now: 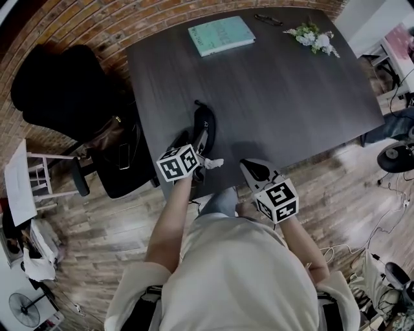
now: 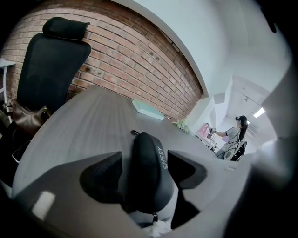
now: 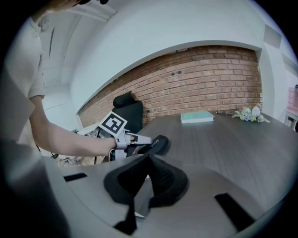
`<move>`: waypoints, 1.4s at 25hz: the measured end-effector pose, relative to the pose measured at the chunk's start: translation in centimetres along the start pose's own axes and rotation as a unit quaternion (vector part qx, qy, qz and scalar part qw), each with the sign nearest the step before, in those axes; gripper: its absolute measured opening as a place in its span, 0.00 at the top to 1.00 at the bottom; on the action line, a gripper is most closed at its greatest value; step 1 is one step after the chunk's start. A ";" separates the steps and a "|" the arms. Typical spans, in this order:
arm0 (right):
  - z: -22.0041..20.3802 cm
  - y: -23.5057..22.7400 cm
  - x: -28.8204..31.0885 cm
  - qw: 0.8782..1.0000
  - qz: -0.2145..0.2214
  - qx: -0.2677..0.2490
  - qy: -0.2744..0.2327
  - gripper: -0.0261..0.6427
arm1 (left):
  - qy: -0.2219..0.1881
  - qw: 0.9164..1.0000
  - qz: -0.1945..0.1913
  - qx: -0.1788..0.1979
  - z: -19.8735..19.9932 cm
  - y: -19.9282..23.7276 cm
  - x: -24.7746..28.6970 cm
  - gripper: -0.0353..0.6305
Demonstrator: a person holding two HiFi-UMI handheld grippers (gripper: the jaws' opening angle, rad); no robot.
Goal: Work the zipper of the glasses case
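Two grippers work at the table's [image 1: 278, 84] six o'clock edge. The left gripper [image 2: 145, 168] has its jaws wide apart around the glasses case [image 1: 206, 126], and the right gripper [image 3: 148, 162] is closed and empty. The case looks closed, so the zipper work seems undone.

An office: brick wall [image 1: 129, 19], dark meeting table [image 1: 278, 97], black swivel chair [image 1: 58, 87].

Black glasses case [image 1: 206, 126], teal book [image 1: 220, 35], dark grey wood-grain table [image 1: 291, 90]

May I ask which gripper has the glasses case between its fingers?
The left gripper: the black glasses case stands between its spread fingers; the right gripper is shut and empty.
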State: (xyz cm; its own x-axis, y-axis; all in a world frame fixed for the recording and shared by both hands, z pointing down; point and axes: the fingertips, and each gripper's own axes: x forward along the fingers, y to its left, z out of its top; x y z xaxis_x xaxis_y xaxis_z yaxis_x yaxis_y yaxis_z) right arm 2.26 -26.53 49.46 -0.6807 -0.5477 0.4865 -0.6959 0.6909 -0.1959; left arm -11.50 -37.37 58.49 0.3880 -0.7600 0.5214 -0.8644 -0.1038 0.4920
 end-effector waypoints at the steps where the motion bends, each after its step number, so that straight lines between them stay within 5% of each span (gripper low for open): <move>1: 0.0 0.2 -0.3 1.000 -0.001 -0.002 -0.003 0.96 | -0.005 1.000 -0.002 0.003 0.1 -0.3 -0.5 0.51; 5: -0.3 1.3 -2.3 1.000 -0.005 -0.009 -0.017 0.96 | -0.031 0.999 -0.010 0.020 0.1 -2.5 -3.3 0.52; 14: -1.7 5.7 -8.5 0.996 -0.022 -0.028 -0.077 0.96 | -0.074 0.994 -0.040 0.074 -3.6 -8.2 -13.0 0.77; 27: -4.5 13.1 -15.7 0.990 -0.033 -0.052 -0.128 0.96 | -0.092 0.989 -0.068 0.094 -11.7 -11.5 -25.2 0.90; 35: -6.1 15.4 -17.5 0.989 -0.031 -0.054 -0.137 0.96 | -0.089 0.991 -0.068 0.079 -15.2 -12.1 -28.1 0.92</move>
State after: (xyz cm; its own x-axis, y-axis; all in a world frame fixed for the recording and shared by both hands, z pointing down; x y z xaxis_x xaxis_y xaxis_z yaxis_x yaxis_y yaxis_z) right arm 4.83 -3.38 43.16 -0.6848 -0.6873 0.2421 -0.7194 0.6906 -0.0743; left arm -7.12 -4.96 48.53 0.4535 -0.8318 0.3200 -0.8527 -0.3006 0.4272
